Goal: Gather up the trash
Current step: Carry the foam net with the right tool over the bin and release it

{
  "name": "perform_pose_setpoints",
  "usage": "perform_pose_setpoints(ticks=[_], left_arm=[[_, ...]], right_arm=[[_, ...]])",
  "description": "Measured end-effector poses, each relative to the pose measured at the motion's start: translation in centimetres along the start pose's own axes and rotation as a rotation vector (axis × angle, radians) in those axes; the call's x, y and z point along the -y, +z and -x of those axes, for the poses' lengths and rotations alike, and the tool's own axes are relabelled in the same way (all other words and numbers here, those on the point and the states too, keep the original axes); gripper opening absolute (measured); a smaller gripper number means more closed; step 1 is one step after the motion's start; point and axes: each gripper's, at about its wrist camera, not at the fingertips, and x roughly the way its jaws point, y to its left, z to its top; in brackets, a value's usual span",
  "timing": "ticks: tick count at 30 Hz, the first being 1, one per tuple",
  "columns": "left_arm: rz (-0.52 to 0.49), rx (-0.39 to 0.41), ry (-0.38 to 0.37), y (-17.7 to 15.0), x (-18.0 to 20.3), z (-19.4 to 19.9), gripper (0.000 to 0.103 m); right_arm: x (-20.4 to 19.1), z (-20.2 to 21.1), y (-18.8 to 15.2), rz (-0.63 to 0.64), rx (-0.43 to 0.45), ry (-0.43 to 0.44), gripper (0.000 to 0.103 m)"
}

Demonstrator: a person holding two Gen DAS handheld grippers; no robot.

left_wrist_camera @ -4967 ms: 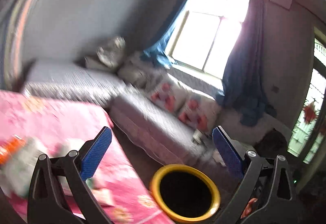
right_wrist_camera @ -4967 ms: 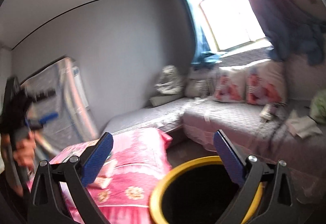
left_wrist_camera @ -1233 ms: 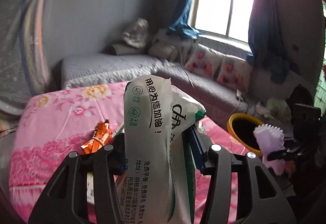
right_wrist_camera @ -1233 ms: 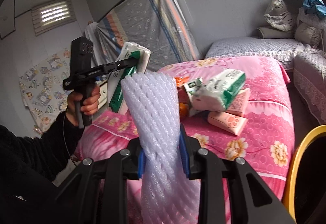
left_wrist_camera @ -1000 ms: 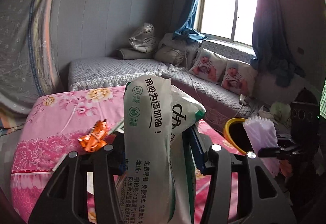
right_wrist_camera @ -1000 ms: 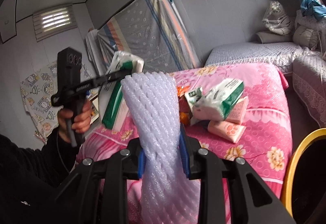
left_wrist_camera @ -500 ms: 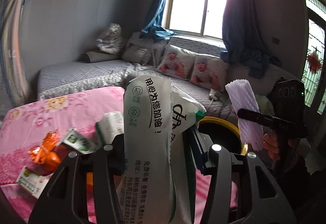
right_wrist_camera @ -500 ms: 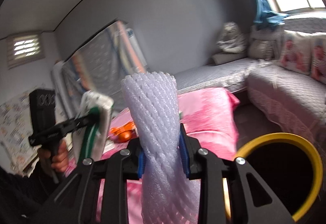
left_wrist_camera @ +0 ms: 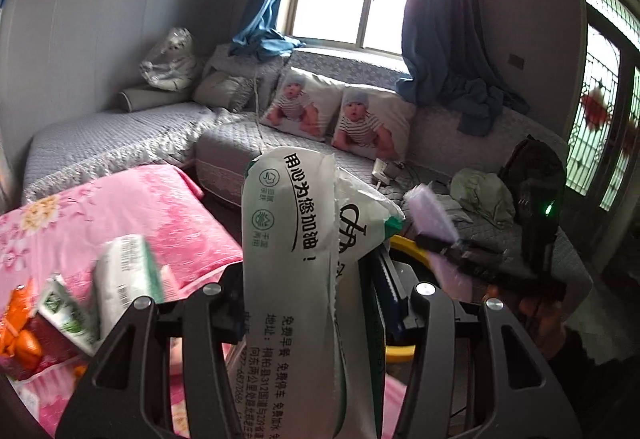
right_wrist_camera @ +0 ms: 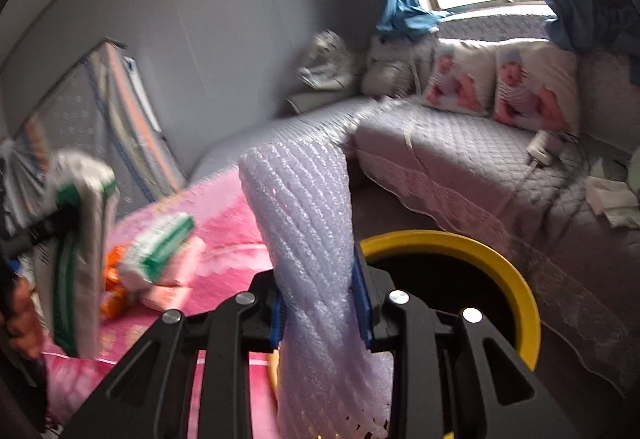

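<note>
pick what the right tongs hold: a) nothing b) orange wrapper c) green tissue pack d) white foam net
d: the right tongs are clamped on a white foam net, just in front of the yellow bin.

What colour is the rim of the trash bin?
Yellow; the trash bin shows best in the right wrist view.

Two grippers, one bin, two pillows, perhaps four wrappers on bed.
</note>
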Motion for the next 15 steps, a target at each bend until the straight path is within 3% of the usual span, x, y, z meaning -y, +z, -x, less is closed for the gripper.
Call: perform_pose_setpoints(ticks=[3,15], left_arm=[[-0.002,0.008,0.019,0.6,0.7,-2.1,0.048],[0.057,-0.038,0.024,1.6,3.0,-11.4,0.048]], right_arm=[[0.9,-1.8,-1.0,0.008,-0.042,-0.103,0.026],[6.7,-5.2,-3.9,-0.113,-0.164,-0.160,0.026]])
